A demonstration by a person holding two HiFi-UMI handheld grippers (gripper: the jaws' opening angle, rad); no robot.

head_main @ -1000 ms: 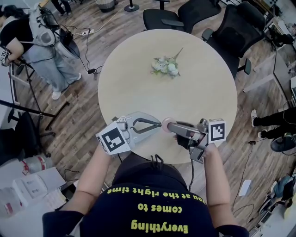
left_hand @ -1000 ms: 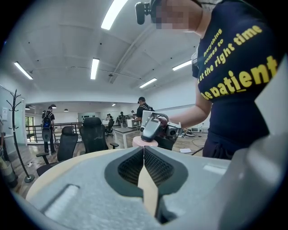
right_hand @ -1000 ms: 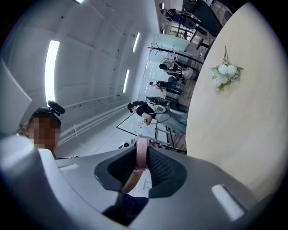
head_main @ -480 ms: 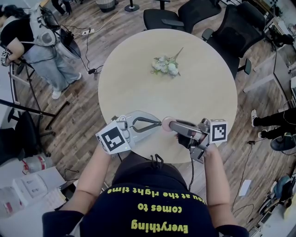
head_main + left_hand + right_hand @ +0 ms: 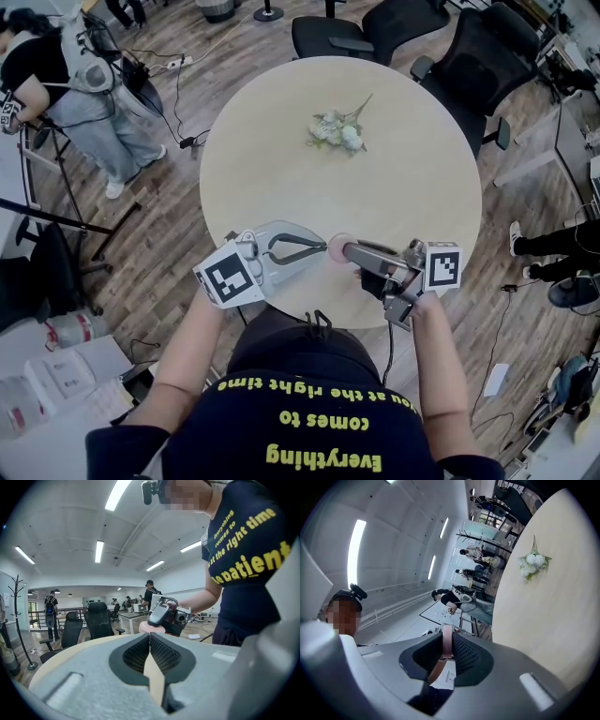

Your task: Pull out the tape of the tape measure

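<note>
Small round pink tape measure (image 5: 337,248) here, disc-shaped, showing up edge-on as a thin pink rim in the right gripper view (image 5: 446,641). Sits clamped between the pads of the right gripper (image 5: 349,251), just over the near edge of the round beige table (image 5: 375,197), right in front of the person's dark shirt. Ends up nose to nose with the left gripper (image 5: 322,249): shut tight, pads pressed flat together, tips right up against the pink case. Can't tell whether a tape end is pinched in there. Left one aimed to the right in the head view and tipped a bit down, right one aimed left and roughly level. Bare left forearm (image 5: 187,347) and right forearm (image 5: 436,356) reaching in from the bottom, angling toward each other. Further back on the table, a little bunch of white flowers (image 5: 337,134), well apart from it all.
</note>
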